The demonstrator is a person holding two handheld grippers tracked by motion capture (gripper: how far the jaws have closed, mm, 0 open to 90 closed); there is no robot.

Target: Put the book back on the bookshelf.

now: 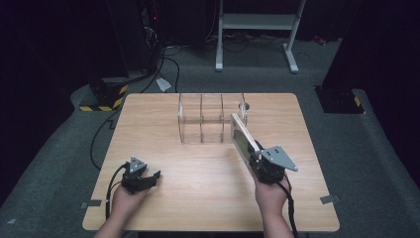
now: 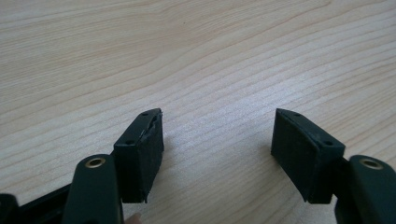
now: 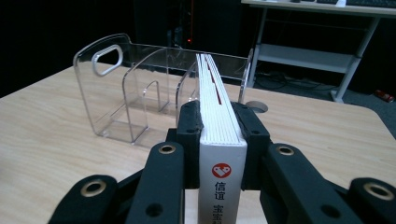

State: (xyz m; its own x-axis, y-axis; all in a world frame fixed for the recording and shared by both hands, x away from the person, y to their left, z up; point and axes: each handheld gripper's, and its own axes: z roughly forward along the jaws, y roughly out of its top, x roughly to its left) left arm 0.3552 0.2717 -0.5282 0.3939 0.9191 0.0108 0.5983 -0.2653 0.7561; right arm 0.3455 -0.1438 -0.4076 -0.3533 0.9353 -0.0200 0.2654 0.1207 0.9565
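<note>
The right gripper [image 3: 219,126] is clamping a white book [image 3: 215,100] between its fingers [image 3: 189,128], spine nearest. The left gripper [image 2: 217,140] is sitting wide open over bare table [image 2: 196,56].

This looks like a lab or recording studio rather than a home. A plain light wooden table [image 1: 208,163] stands alone on grey carpet [image 1: 59,148], ringed by black walls or curtains. Black cables [image 1: 166,64] trail across the floor, yellow-and-black hazard tape [image 1: 106,99] marks a stand base, and a white metal-framed bench [image 1: 257,29] stands behind, beside dark equipment with a small red light [image 3: 189,40].
</note>
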